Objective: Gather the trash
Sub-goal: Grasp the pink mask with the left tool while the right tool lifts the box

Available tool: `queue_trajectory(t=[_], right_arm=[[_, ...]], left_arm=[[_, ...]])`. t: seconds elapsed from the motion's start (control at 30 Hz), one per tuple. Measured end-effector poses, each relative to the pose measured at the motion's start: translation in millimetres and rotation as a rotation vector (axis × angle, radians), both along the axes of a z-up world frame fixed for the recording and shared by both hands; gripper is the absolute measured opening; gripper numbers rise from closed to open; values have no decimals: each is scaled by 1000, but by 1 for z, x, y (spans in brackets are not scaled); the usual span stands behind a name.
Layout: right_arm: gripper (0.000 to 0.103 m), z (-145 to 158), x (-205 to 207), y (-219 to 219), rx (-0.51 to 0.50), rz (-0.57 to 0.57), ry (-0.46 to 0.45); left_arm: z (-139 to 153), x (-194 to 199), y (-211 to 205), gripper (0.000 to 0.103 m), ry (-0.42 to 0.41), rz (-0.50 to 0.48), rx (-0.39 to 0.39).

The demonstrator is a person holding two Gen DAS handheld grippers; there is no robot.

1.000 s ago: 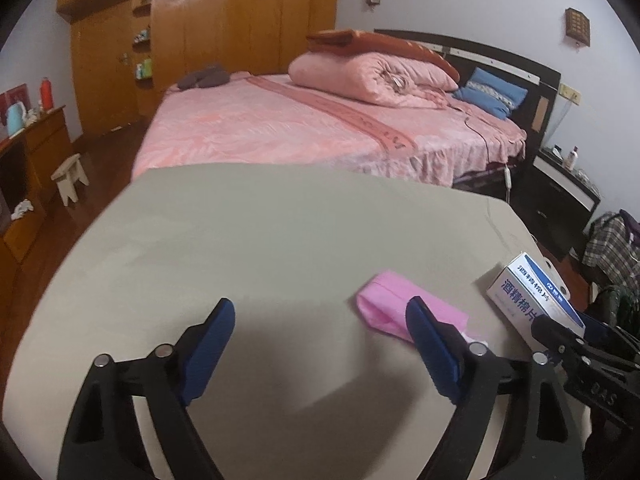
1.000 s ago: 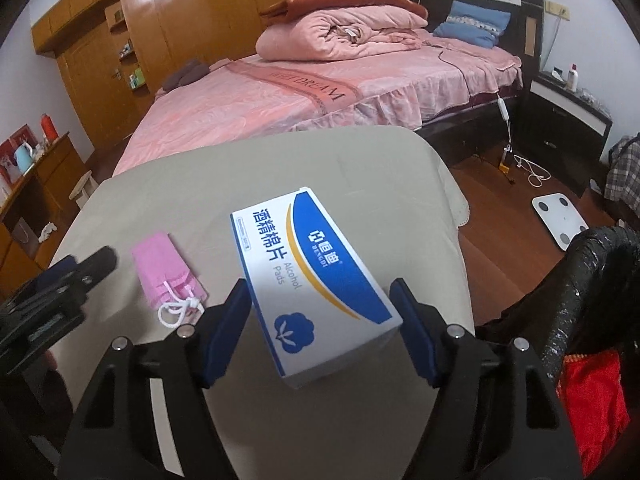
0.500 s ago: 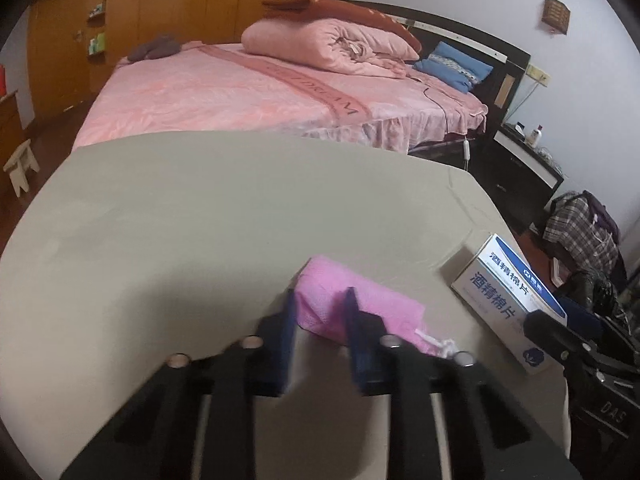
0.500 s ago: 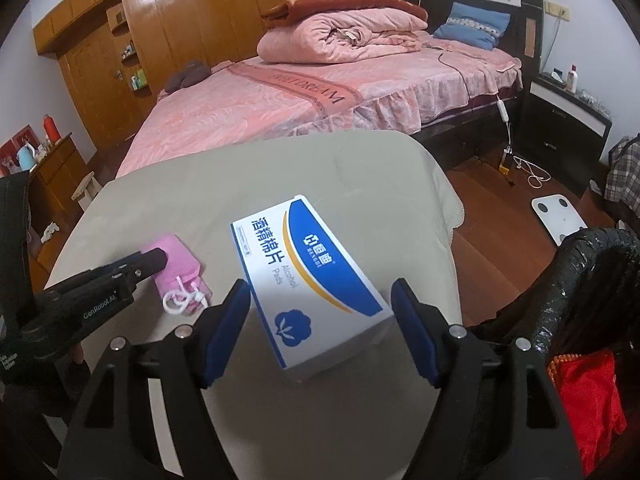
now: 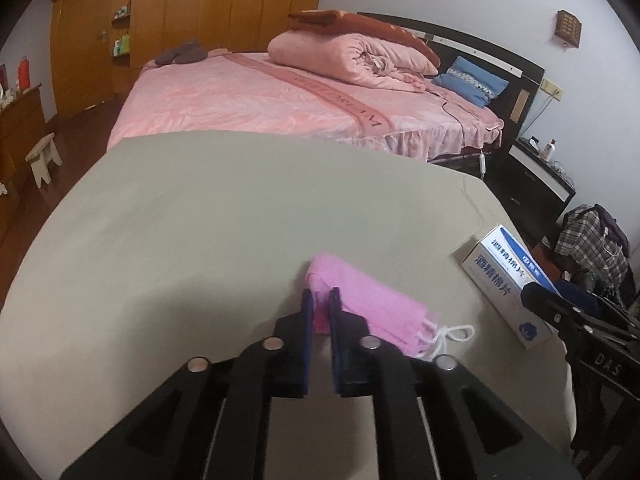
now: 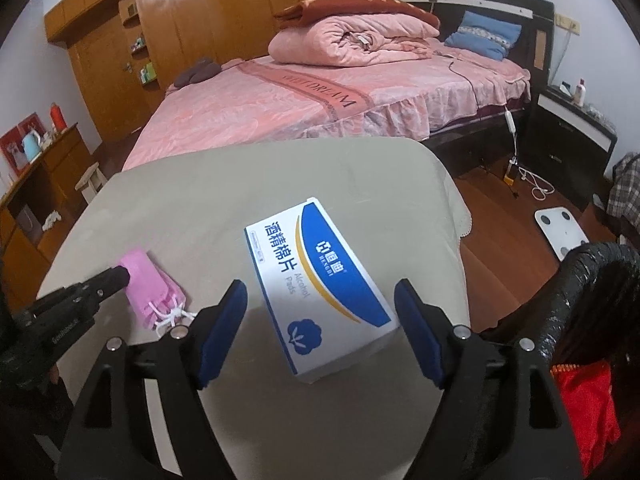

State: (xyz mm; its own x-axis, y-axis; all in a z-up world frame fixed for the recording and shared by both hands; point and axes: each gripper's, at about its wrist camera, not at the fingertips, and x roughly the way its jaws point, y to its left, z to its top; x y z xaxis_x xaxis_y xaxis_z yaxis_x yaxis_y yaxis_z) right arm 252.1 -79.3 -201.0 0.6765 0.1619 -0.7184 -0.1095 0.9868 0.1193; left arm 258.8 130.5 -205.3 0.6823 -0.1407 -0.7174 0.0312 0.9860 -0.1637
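A folded pink face mask point(image 5: 372, 308) with white ear loops lies on the beige-covered table point(image 5: 200, 220). My left gripper point(image 5: 320, 294) is shut on the mask's left end, its blue pads pinching the fabic. The right wrist view shows the same mask point(image 6: 148, 284) with the left gripper's tip point(image 6: 120, 276) on it. A white and blue box of alcohol pads point(image 6: 316, 280) lies near the table's right edge. My right gripper point(image 6: 320, 288) straddles the box, its jaws opening a little and its pads apart from the box's sides.
A black rubbish bag point(image 6: 592, 280) with something red point(image 6: 580, 400) inside stands off the table's right edge. Beyond the table is a pink bed point(image 5: 260, 96). A white scale point(image 6: 560, 228) lies on the wooden floor, and a dark nightstand point(image 6: 572, 136) stands further back.
My left gripper went from wide open to shut, moved to the pink mask and pinched its left end. The right gripper stayed over the box, jaws slightly wider.
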Motion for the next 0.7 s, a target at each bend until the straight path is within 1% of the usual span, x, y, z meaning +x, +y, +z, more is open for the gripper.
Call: queue_trajectory(t=[0.03, 0.07, 0.2, 0.3, 0.33, 0.37, 0.43, 0.47, 0.5, 0.57, 0.7], right_arm=[[75, 0, 0, 1, -3, 3, 2], [75, 0, 1, 0, -4, 7, 4], [75, 3, 1, -3, 1, 2, -2], [75, 4, 0, -4, 6, 0, -3], [75, 5, 0, -4, 5, 3, -4], [75, 5, 1, -3, 2, 8, -6], [75, 5, 1, -1, -3, 15, -9], [75, 5, 1, -1, -5, 16, -8], [75, 5, 2, 0, -8, 19, -6], [75, 3, 5, 2, -25, 22, 8], [75, -4, 10, 5, -47, 22, 28]], left_arm=[[0, 2, 1, 29, 4, 4, 0], [0, 3, 3, 37, 2, 7, -3], [-2, 13, 6, 48, 16, -3, -14], [-7, 19, 1, 50, 39, -38, -8], [-8, 19, -1, 49, 42, -48, -9], [-9, 19, -5, 43, 43, -66, -11], [-9, 18, -10, 28, 43, -85, -16], [-8, 17, -11, 21, 38, -81, -7], [-8, 16, -12, 16, 34, -79, -4], [-7, 13, -12, 10, 27, -61, 6], [1, 6, -14, 6, -4, -20, 51]])
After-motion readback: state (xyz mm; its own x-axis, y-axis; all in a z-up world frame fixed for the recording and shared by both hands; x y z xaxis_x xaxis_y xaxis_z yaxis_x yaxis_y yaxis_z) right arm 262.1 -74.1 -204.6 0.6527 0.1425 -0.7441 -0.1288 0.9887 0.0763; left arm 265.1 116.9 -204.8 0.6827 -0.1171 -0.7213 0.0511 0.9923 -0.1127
